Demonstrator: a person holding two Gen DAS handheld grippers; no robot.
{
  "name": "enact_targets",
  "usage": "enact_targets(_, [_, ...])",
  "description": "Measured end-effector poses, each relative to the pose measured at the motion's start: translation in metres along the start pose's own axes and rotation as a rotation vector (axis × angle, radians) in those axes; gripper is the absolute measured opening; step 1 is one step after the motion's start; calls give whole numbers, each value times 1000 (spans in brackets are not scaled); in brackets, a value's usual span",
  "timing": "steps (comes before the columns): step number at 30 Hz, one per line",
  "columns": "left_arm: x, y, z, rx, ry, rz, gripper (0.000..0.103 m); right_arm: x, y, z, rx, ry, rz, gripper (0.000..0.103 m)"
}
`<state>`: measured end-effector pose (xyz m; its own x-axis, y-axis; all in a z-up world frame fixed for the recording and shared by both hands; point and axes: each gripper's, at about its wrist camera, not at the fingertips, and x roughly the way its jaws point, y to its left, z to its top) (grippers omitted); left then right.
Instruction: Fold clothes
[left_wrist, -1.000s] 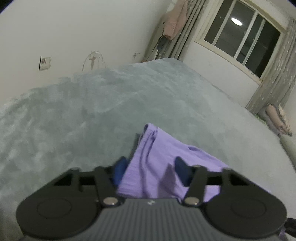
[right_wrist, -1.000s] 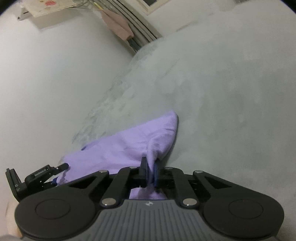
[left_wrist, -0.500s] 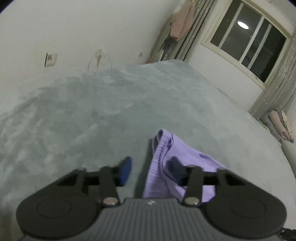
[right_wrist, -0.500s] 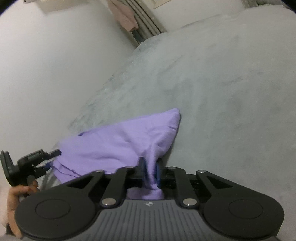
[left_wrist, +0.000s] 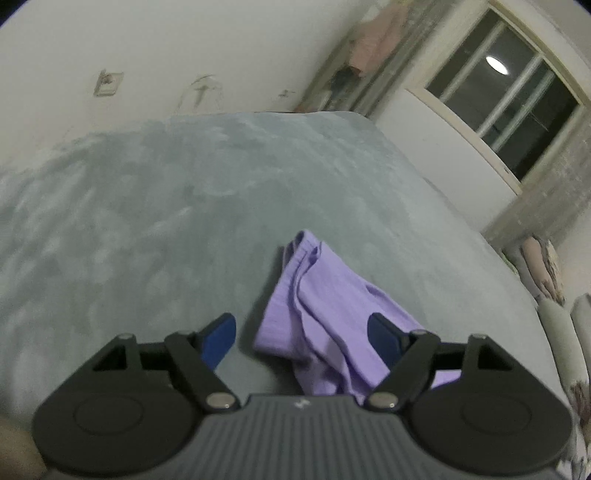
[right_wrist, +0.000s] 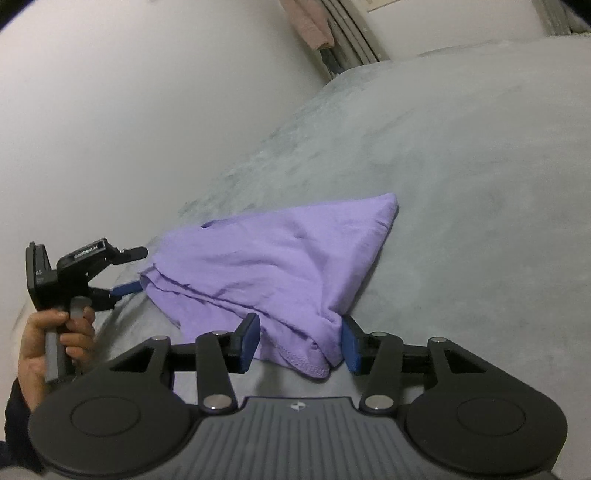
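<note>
Both grippers have just been opening — left gripper (left_wrist: 301, 338) and right gripper (right_wrist: 300, 343) gape around the unclamped purple garment (right_wrist: 273, 266); only the right view shows the left hand (right_wrist: 48, 347), lower left.

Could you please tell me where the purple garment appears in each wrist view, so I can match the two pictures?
Left wrist view: purple garment lower centre-right, running toward the lower right.
Right wrist view: purple garment centre, spreading left to right.
Shared landmark: the grey bedspread beneath it.
</note>
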<state>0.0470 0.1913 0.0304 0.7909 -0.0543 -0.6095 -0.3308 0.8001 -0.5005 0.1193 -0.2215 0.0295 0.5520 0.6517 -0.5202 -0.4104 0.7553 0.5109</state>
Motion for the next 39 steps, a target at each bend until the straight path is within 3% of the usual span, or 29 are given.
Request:
enact_targets(4, [6, -7, -7, -27, 8, -1, 74, 5, 3, 3, -7, -1, -6, 46])
enact_targets(6, [13, -6, -8, -27, -3, 8, 61, 4, 5, 1, -18, 1, -8, 47])
enact_targets(7, [16, -6, -7, -14, -11, 21, 38, 0, 4, -1, -16, 2, -9, 47])
enact_targets(8, [21, -4, -6, -6, -13, 36, 28, -1, 3, -1, -10, 1, -18, 43])
enact_targets(9, [23, -1, -6, -20, -12, 28, 25, -2, 2, -1, -5, 0, -27, 31])
enact_targets(11, [21, 7, -3, -60, -19, 3, 20, -1, -1, -1, 20, -6, -42, 17])
enact_targets(15, [9, 0, -1, 36, -103, 112, 6, 1, 3, -1, 11, -21, -44, 14])
enact_targets(21, [12, 0, -1, 68, -72, 104, 7, 0, 4, -1, -16, -14, -71, 13])
enact_targets(26, [5, -1, 0, 54, -56, 93, 24, -4, -1, -1, 11, -8, -57, 18])
enact_targets(32, [12, -2, -1, 34, -33, 83, 28, -3, 2, -1, -20, 5, -75, 20])
enact_targets(39, [20, 1, 0, 37, -49, 100, 19, -6, 3, -2, -37, 10, -85, 21])
